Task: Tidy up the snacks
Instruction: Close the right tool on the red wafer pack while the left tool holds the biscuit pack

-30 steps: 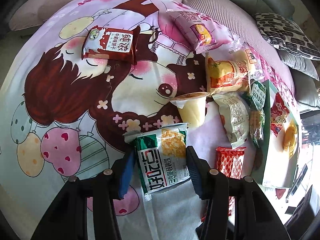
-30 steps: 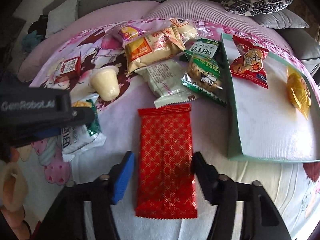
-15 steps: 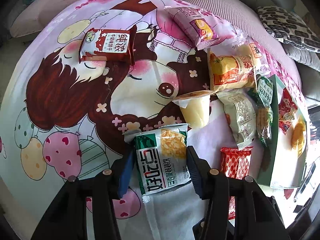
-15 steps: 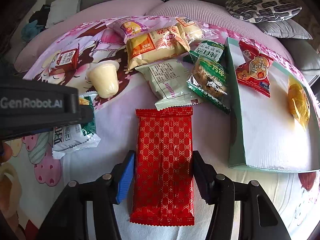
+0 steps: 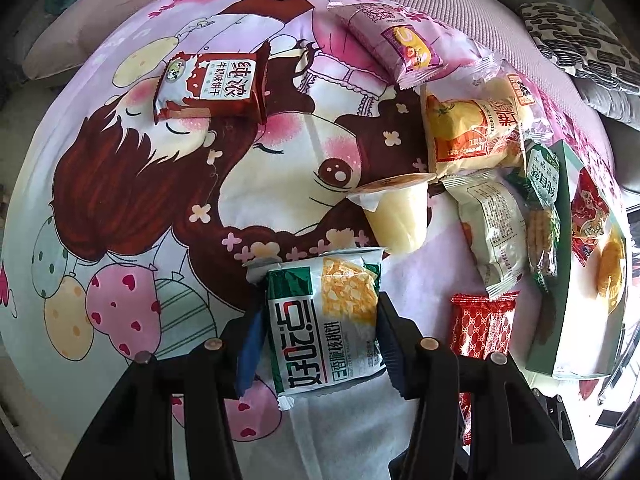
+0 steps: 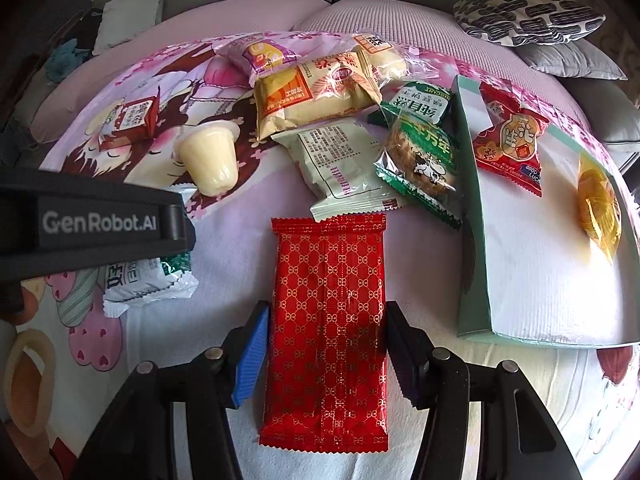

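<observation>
My left gripper (image 5: 320, 320) points down at the cartoon blanket and is shut on a green and white snack packet (image 5: 324, 316), with its pads against the packet's two long sides. From the right wrist view the left gripper (image 6: 96, 224) sits at the left, the packet's end (image 6: 148, 280) showing under it. My right gripper (image 6: 326, 328) is shut on a long red patterned packet (image 6: 328, 320), gripped across its width near the middle. The red packet's upper end (image 5: 480, 324) shows beside the left gripper.
A teal box lid (image 6: 472, 260) lies at the right and holds a red candy bag (image 6: 508, 140) and a yellow wrapped sweet (image 6: 600, 204). Several more packets and a pudding cup (image 6: 208, 156) lie on the blanket beyond. Sofa cushions (image 6: 528, 12) are behind.
The left gripper has drifted slightly over the blanket with its packet still between the pads. The red packet sits straighter between the right gripper's fingers.
</observation>
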`<control>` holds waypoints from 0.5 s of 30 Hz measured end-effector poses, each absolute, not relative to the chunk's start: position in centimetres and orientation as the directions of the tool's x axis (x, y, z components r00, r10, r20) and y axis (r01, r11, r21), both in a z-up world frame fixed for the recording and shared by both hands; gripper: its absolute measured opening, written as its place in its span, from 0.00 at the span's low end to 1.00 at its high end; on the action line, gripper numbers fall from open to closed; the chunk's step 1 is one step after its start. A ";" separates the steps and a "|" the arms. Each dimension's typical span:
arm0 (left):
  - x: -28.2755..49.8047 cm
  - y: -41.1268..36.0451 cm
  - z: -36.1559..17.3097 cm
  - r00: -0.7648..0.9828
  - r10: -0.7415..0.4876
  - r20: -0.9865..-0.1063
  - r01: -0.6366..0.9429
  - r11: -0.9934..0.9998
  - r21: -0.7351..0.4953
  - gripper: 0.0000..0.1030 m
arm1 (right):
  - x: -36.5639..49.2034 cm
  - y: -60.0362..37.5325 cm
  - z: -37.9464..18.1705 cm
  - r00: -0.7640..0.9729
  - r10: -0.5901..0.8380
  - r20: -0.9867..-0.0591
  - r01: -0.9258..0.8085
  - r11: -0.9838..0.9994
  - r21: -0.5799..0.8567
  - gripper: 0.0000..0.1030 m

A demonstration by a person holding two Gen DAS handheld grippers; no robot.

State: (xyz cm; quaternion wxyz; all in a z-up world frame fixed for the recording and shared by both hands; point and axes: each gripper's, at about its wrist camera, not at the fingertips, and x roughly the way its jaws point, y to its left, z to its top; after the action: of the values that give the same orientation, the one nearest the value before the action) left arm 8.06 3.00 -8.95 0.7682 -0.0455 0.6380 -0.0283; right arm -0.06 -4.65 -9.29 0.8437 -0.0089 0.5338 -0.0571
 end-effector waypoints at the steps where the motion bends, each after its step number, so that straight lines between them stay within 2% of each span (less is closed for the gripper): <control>1: 8.1 2.9 -9.0 0.185 -0.099 -0.978 -0.014 0.994 -0.104 0.52 | 0.0 -4.7 -9.3 0.423 -0.105 -0.900 0.087 0.993 -0.076 0.57; 15: 8.6 3.0 -8.8 0.188 -0.097 -0.977 -0.031 0.994 -0.105 0.52 | 0.0 -4.7 -9.2 0.414 -0.104 -0.904 0.105 0.992 -0.066 0.57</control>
State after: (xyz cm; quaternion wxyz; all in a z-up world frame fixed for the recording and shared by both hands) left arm 8.61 2.96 -8.85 0.7689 -0.0501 0.6370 -0.0215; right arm -0.03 -4.69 -9.21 0.8408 0.0005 0.5378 -0.0621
